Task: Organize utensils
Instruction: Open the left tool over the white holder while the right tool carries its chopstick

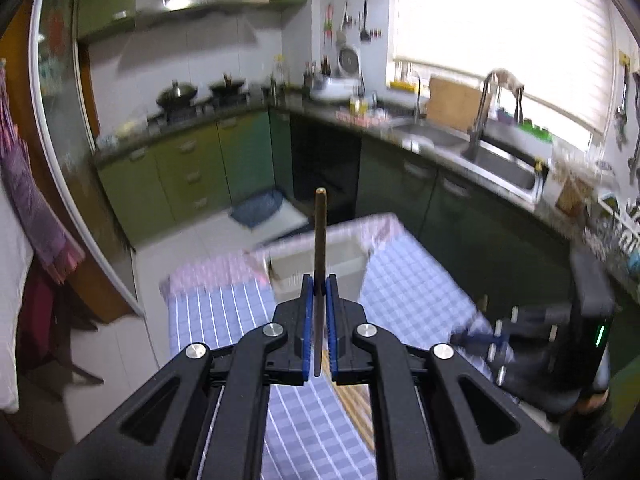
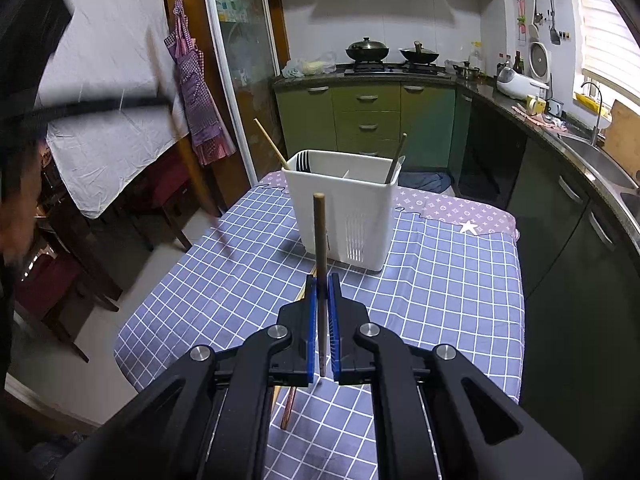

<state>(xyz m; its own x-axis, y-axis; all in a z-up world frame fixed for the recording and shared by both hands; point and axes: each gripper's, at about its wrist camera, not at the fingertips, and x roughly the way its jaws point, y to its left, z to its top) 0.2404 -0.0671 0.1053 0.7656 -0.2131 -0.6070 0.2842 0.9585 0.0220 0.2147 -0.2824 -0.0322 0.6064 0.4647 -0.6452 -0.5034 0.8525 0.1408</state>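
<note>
Holding one chopstick in each tongs: left tongs (image 1: 319,284) clenched on a brown chopstick (image 1: 320,232), right tongs (image 2: 322,284) clenched on another chopstick (image 2: 319,236). White utensil holder (image 2: 352,216) stands ahead on the checked tabletop (image 2: 440,280). Next, I judge: carry over, tip down, drop into a compartment. More chopsticks (image 2: 289,408) lie below.

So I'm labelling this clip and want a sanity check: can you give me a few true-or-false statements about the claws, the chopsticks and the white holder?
1. The right claw is shut on a chopstick. True.
2. The left claw is empty. False: it grips its own chopstick.
3. The white holder lies on its side. False: it stands upright on the checked cloth.
4. Chopsticks already lean inside the holder. True.
5. No chopsticks remain on the cloth. False: some lie under the right claw.
</note>
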